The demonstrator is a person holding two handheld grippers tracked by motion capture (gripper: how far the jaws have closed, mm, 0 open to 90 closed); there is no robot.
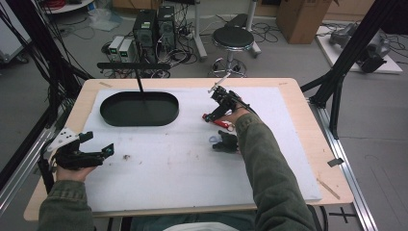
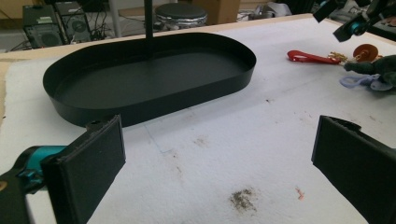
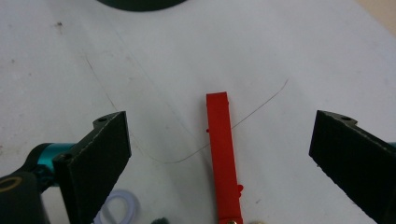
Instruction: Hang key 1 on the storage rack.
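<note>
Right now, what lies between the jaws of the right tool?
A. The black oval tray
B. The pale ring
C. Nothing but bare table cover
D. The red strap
D: in the right gripper view the red strap runs lengthwise up the gap of the right tool, whose jaws stand wide apart and clear of it; the black oval tray sits farther off.

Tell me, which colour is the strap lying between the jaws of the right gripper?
The strap is bright red, seen best in the right gripper view.
</note>
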